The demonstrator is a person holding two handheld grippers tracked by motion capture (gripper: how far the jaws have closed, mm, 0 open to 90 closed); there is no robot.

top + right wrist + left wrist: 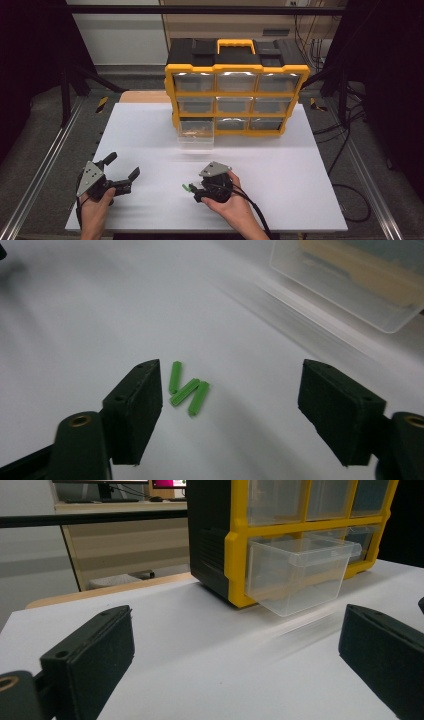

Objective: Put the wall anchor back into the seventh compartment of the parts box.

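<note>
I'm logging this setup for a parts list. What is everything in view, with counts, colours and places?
Green plugs: three, green, lying together on the table between the right gripper's jaws, nearer one jaw.
Organizer: one, yellow and black with clear drawers in three rows of three, at the table's far side.
Open drawer: one, clear, pulled out of the organizer's bottom row at its left end.
Table: one, white top.
Left gripper: one, black, jaws open over bare table, in the person's left hand.
Right gripper: one, black, jaws open around the plugs, not pressing them, in the person's right hand.
</note>
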